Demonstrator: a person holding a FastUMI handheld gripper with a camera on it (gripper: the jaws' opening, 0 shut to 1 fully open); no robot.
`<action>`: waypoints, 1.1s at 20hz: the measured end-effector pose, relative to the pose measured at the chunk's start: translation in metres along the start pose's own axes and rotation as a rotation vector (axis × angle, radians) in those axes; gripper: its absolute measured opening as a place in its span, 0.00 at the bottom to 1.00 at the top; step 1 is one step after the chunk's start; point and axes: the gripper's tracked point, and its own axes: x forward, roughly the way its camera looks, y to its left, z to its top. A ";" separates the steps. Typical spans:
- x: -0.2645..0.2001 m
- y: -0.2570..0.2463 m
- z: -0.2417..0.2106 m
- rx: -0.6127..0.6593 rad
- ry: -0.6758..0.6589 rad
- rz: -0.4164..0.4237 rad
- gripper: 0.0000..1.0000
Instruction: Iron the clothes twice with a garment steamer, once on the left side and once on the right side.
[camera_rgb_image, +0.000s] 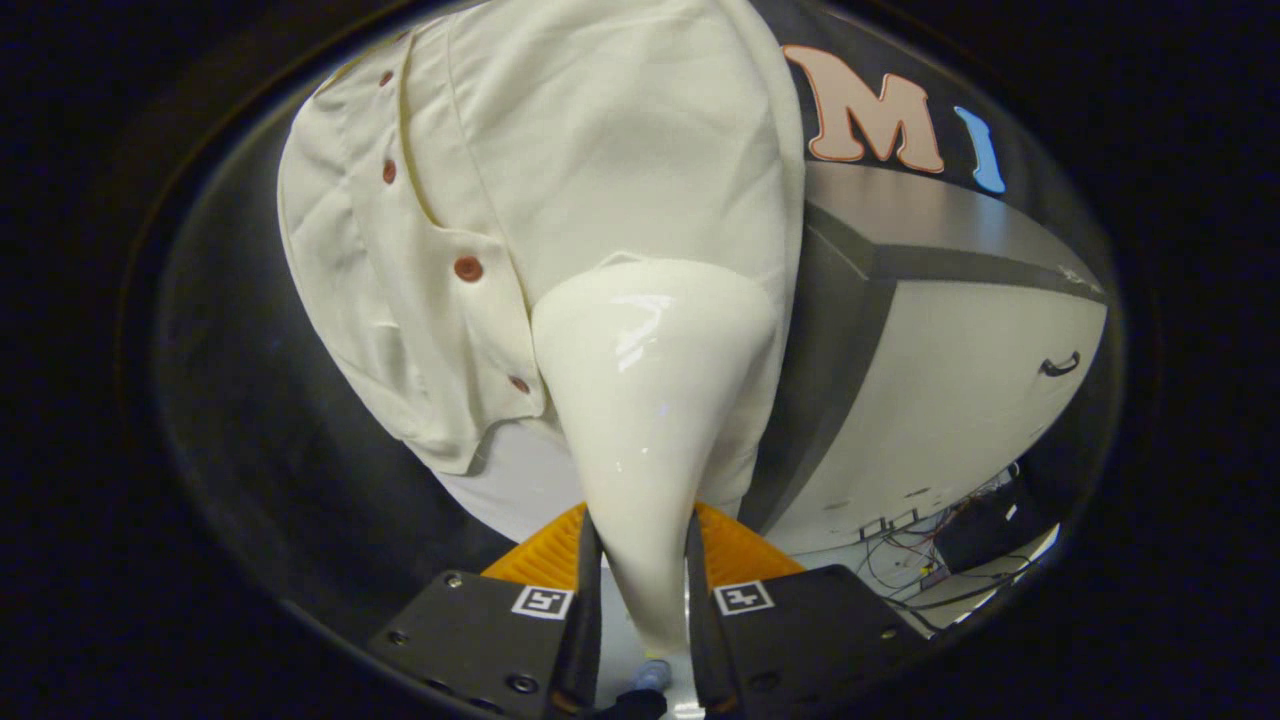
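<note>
A cream-white garment steamer (655, 400) stands up between my fingers, its narrow handle pinched by both pads and its wide head reaching forward. My gripper (642, 580) is shut on that handle. Just beyond the head hangs a cream shirt (560, 160) with reddish-brown buttons (467, 268) down its placket. The steamer head lies against the lower part of the shirt, to the right of the button line. The steamer hides the shirt's hem behind it.
To the right of the shirt stands a white cabinet (960, 400) with a grey top and a dark handle (1060, 366). Loose cables (930, 560) lie on the floor by its base. Dark booth cloth hangs to the left of the shirt.
</note>
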 end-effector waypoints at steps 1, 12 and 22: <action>0.003 0.000 -0.004 0.006 0.010 -0.008 0.37; -0.022 0.004 -0.016 0.031 -0.067 -0.029 0.37; -0.125 0.033 0.009 0.012 -0.254 0.009 0.37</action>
